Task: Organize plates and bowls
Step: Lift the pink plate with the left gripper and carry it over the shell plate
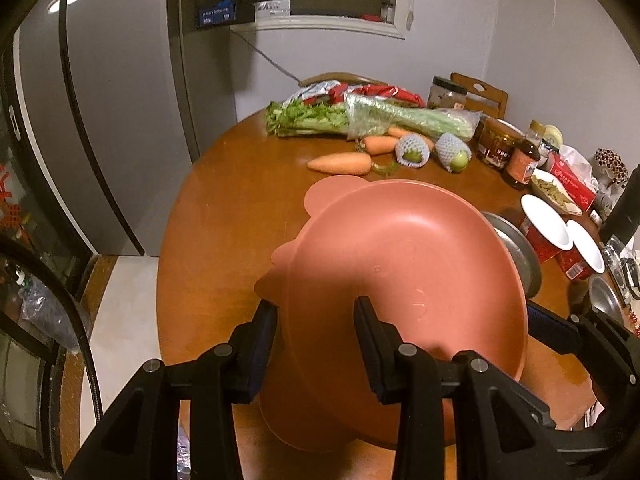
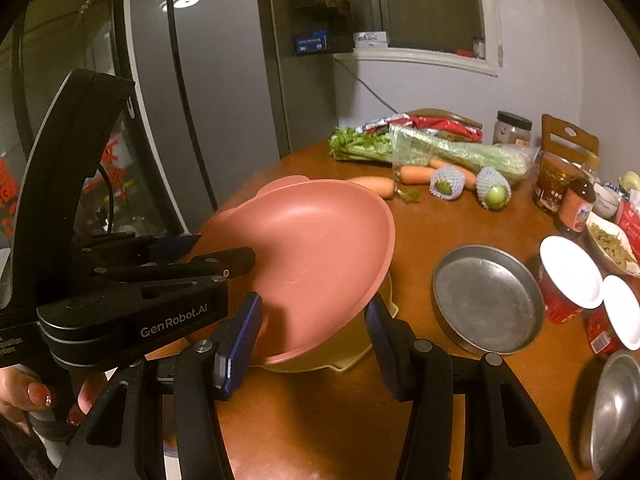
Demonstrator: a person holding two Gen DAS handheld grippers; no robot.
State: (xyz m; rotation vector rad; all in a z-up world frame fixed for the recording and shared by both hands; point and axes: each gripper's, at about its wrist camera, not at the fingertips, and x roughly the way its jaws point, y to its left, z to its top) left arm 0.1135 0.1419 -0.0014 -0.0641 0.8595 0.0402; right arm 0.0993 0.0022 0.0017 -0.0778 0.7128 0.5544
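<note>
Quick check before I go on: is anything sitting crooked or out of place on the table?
Yes. The pink bowl is tilted steeply, its near rim resting in the yellow bowl while the left gripper pinches its left edge. The metal plate beside it lies flat.

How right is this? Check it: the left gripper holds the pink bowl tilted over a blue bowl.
Wrong in one respect: the bowl underneath is yellow, not blue. The right wrist view shows the left gripper holding the pink bowl tilted over a yellow bowl.
</note>
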